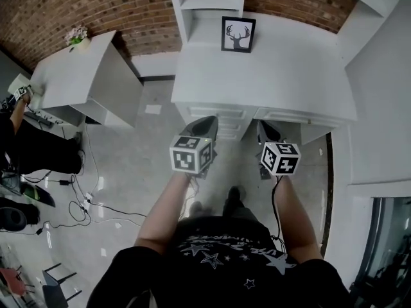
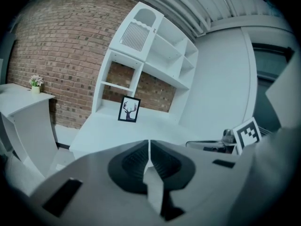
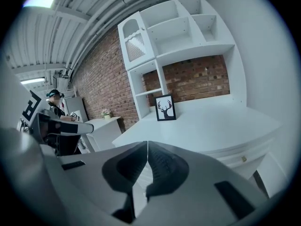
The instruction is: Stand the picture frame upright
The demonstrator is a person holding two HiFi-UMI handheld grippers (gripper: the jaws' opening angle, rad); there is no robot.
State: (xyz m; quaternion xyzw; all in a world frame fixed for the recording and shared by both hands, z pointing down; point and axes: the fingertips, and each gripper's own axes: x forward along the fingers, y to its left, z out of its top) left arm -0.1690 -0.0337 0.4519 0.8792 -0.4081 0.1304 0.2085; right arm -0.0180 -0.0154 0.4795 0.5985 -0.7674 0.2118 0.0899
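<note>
Black rectangular picture frame with a deer-head print: standing upright at the back of the white desk surface, just beside the foot of the white open shelf unit, red brick wall behind. Face of the frame toward the person.

Left claw: off the front edge of the surface, above the grey floor, well apart from the frame. In the left gripper view, left claw closed, dark ribbed pads together, nothing between; picture frame straight ahead.

Right claw: alongside the left, also short of the surface edge. In the right gripper view, right claw closed, pads meeting, empty; picture frame ahead, slightly right.

Off to the left: second white surface carrying a small pot of pale flowers. Black cables on the floor.
</note>
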